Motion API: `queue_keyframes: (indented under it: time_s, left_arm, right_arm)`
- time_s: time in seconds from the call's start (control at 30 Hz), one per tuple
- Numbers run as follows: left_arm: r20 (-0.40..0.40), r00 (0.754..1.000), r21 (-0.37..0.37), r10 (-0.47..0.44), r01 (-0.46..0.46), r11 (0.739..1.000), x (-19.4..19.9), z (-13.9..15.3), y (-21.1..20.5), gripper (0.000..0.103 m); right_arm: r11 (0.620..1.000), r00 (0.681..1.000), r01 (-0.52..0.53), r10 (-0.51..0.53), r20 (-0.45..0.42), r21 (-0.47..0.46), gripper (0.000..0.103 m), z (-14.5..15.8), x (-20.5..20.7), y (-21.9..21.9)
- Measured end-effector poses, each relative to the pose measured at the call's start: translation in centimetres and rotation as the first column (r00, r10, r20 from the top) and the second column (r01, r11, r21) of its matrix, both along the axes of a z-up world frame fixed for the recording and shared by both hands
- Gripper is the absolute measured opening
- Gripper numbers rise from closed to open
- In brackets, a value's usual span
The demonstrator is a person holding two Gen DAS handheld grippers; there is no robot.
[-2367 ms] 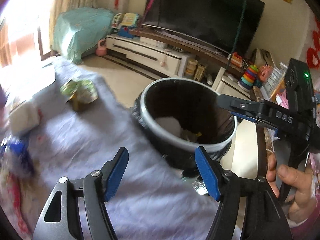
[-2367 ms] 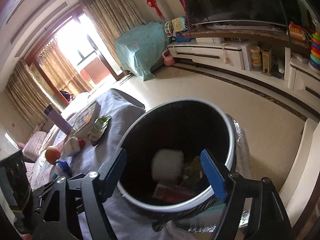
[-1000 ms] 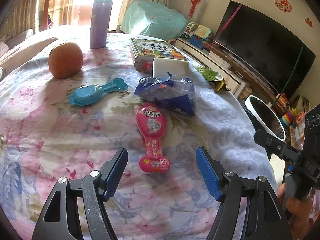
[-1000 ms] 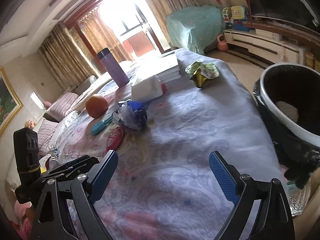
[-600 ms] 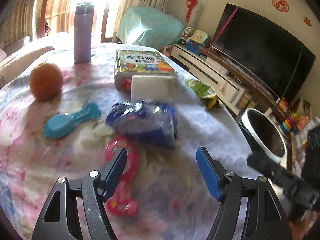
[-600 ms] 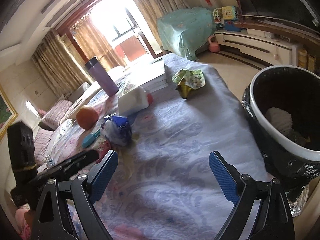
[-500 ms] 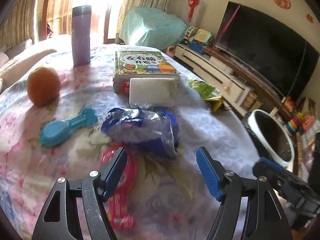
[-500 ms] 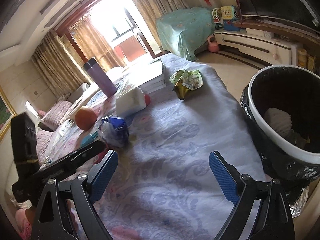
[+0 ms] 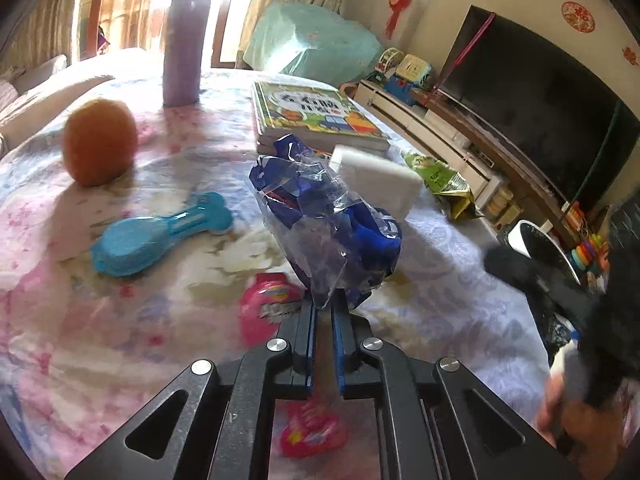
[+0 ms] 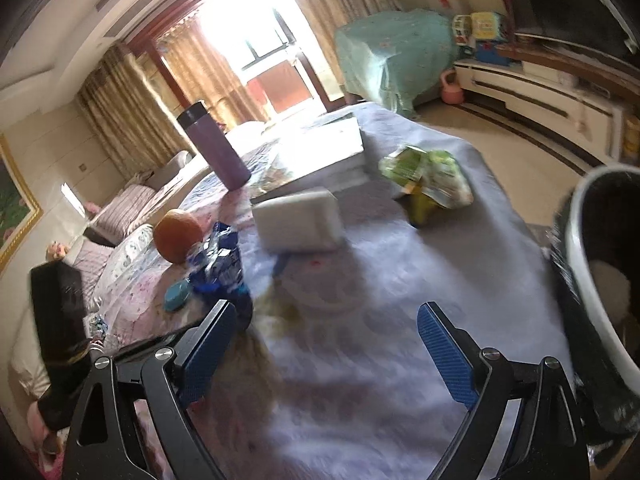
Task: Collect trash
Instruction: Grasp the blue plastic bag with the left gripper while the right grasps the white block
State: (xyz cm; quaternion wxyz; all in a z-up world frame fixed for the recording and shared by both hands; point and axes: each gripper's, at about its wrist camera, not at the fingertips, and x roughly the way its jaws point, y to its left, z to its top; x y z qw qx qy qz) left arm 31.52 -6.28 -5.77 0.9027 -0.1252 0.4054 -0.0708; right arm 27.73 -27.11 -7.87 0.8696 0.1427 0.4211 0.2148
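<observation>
Jaws of the left gripper (image 9: 324, 320) are pinched shut on the lower edge of the crumpled blue wrapper (image 9: 332, 224), at the middle of the left wrist view above the desk (image 9: 140, 300). Right gripper (image 10: 320, 344) hangs wide open with nothing between its jaws. Pickup looks done; next, I judge, the wrapper must travel to the bin (image 10: 588, 280) at the right edge.

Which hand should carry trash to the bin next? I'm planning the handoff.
Left, probably. Its tool is shut on the blue plastic wrapper, while the right tool is open and empty, though nearer the trash bin.
</observation>
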Motion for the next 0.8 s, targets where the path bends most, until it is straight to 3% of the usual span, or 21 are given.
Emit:
queue_keyframes:
  time_s: [0.3, 0.63, 0.77, 0.8]
  left_arm:
    - [0.014, 0.999, -0.028, 0.032, -0.032, 0.999, -3.2, 0.0, 3.4, 0.006]
    - [0.012, 1.000, -0.036, 0.020, -0.019, 0.999, -3.9, 0.1, 4.9, 0.006]
    - [0.010, 1.000, -0.044, 0.001, -0.001, 0.999, -3.6, -0.1, 5.1, 0.006]
    - [0.010, 1.000, -0.046, -0.001, 0.002, 0.999, -3.4, -0.2, 5.1, 0.006]
  right_arm:
    - [0.993, 0.998, -0.065, 0.066, 0.002, -0.099, 0.093, -0.8, 4.6, 5.7]
    - [0.978, 1.000, 0.002, -0.002, 0.001, -0.211, 0.090, -2.3, 7.0, 8.4]
    - [0.972, 0.999, 0.040, -0.039, 0.008, -0.232, 0.043, -2.0, 6.3, 7.3]
    - [0.974, 0.999, 0.045, -0.045, 0.007, -0.224, 0.035, -1.9, 6.0, 6.8]
